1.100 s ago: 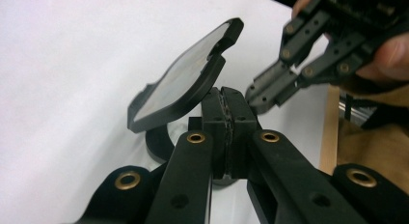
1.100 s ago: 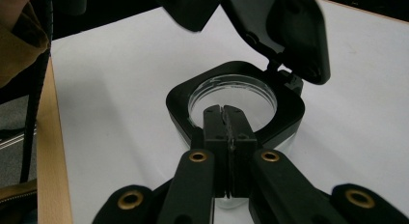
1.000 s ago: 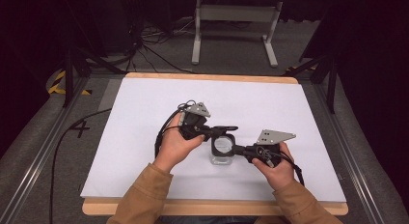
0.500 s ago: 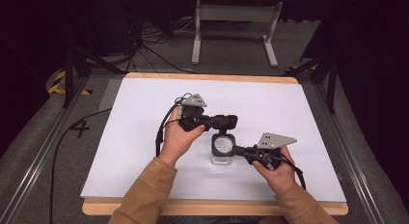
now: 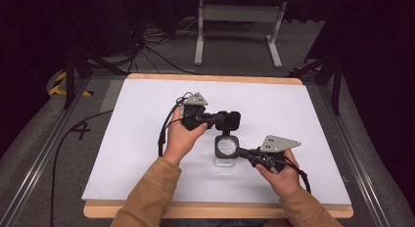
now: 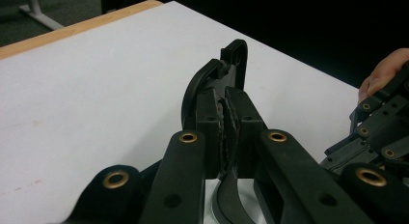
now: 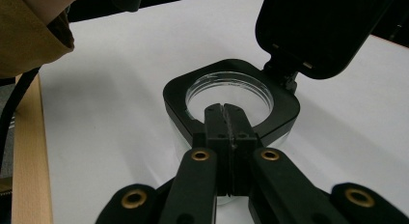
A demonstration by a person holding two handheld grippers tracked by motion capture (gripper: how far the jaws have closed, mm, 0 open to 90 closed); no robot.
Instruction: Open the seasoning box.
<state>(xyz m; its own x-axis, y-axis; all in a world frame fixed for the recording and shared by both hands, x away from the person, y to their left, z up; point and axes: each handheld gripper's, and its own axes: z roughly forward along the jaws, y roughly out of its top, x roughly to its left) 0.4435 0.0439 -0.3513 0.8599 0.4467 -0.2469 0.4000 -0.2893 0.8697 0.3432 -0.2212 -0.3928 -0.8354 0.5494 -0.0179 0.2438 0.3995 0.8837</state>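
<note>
Your left gripper [image 6: 223, 132] has its jaws pressed narrow on the black hinged lid [image 6: 219, 77] of the container; in the left gripper view the lid's edge runs between the two pads and its hinge tab stands up beyond them. From above, the left gripper [image 5: 218, 120] points toward your right, and the lid [image 5: 231, 120] it holds is swung open, raised just behind the container's mouth.

Your right gripper [image 7: 224, 125] has its jaws brought together on the near side of the container's black rim [image 7: 179, 105], the tips lying over the edge of the round opening. Through that opening the clear container [image 7: 230, 91] shows its glassy inside. The underside of the lifted lid [image 7: 313, 26] hangs above and beyond it in the right gripper view, joined to the rim by the hinge at the far side.

In the high view, the container [image 5: 226, 148] stands upright on the white sheet [image 5: 137, 139], a little nearer to you than the middle of the desk [image 5: 210, 210], between your two hands. Your right gripper [image 5: 243, 152] reaches it from your right, low and close to the sheet. Your left hand [image 5: 182, 136] wraps its gripper from below; your right hand [image 5: 279, 175] sits nearer the desk's front edge. Both sleeves are tan.

Beyond the desk, cables and a white metal stand [image 5: 239, 14] rest on the grey floor [image 5: 161, 56].
</note>
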